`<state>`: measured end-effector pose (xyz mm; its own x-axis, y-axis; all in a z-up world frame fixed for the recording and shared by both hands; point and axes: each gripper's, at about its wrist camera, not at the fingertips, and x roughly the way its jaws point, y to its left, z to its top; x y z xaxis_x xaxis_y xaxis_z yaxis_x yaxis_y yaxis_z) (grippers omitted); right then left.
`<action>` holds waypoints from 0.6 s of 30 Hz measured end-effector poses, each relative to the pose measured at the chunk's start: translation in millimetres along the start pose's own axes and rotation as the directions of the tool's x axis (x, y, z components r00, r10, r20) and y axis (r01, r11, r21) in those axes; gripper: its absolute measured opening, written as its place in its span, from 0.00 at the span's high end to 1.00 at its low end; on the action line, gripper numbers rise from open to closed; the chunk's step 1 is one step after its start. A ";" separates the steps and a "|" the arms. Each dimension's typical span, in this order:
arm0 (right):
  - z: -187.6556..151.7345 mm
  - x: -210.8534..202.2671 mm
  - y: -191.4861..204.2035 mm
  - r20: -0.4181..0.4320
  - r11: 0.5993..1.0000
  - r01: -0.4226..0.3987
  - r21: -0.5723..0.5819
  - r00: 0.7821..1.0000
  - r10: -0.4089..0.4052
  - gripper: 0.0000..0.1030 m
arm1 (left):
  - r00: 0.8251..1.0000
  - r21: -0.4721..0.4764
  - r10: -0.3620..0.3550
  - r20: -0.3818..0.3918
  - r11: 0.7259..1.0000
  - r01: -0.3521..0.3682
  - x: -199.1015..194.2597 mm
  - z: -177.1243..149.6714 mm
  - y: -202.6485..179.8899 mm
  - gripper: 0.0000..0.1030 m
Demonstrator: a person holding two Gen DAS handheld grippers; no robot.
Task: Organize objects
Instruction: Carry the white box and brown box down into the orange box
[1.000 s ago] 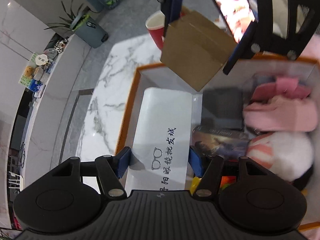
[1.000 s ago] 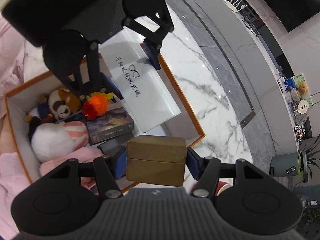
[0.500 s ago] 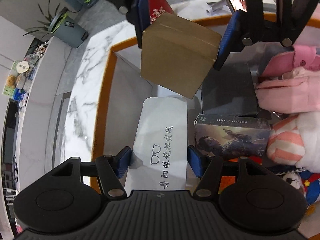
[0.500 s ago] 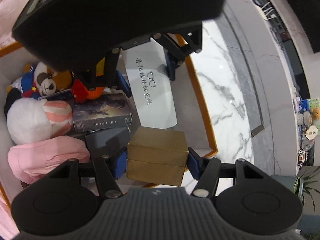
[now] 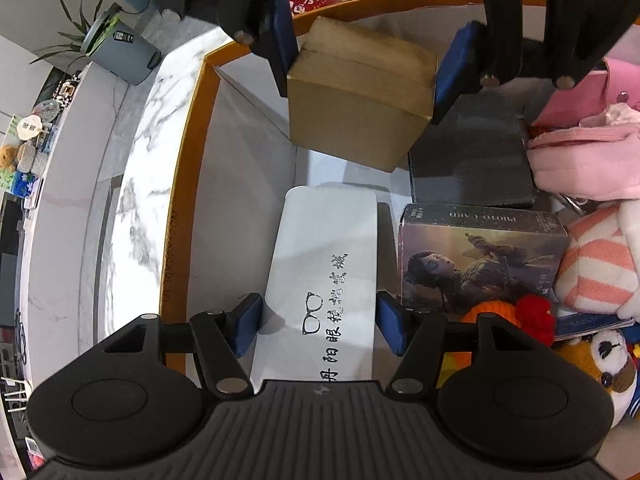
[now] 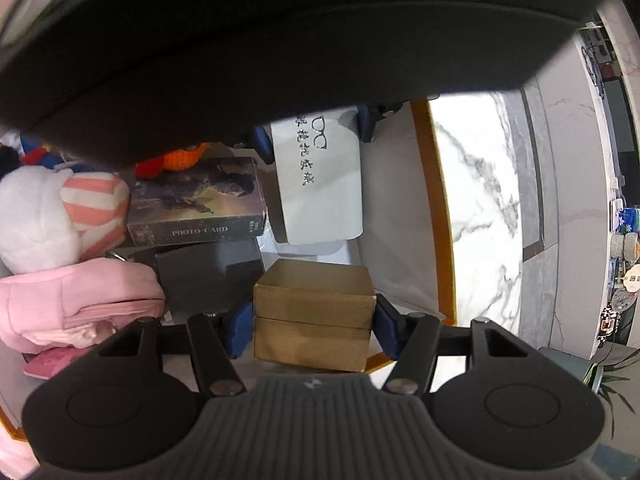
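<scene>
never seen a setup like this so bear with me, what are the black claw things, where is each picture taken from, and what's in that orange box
The black claws are hand-held two-finger grippers, one in each of a person's hands. Each carries a wide-angle camera looking forward along its fingers, so each picture shows its own gripper at the bottom.

In the left camera's view, the left gripper straddles a white glasses case with writing and a spectacles drawing on it; small gaps show beside the pads, so it looks open. The right gripper appears at the top.

In the right camera's view, the right gripper is shut on a brown cardboard box, held over the orange-rimmed storage box.

Inside that box lie the case, a photo card box, a dark flat box, a pink pouch and plush toys.
</scene>
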<state>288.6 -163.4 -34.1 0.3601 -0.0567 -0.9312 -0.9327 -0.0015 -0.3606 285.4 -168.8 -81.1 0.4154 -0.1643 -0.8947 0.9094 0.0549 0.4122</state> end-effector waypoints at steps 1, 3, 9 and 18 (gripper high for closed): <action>1.3 1.8 1.0 -0.009 1.000 0.001 -0.008 1.000 -0.001 0.40 | 1.000 -0.001 0.003 -0.001 1.000 -0.003 -0.6 -0.6 -0.4 0.29; 2.8 4.4 2.2 -0.019 1.000 0.005 -0.021 1.000 -0.006 0.40 | 1.000 0.003 0.018 -0.005 1.000 -0.018 -0.8 -1.9 -1.8 0.28; 3.3 5.1 2.4 -0.036 0.999 0.000 -0.033 0.999 -0.002 0.40 | 0.998 0.013 0.054 -0.010 0.998 -0.054 -6.0 -10.7 -10.6 0.27; 3.5 11.9 4.2 -0.081 0.997 0.010 -0.078 0.997 -0.016 0.41 | 0.993 -0.085 0.067 0.093 0.995 -0.059 -39.1 -25.3 -14.5 0.27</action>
<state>289.0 -160.6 -46.8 0.3722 -0.1376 -0.9179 -0.9279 -0.0800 -0.3642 256.4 -138.2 -56.5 0.4720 -0.2512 -0.8450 0.8815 0.1482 0.4483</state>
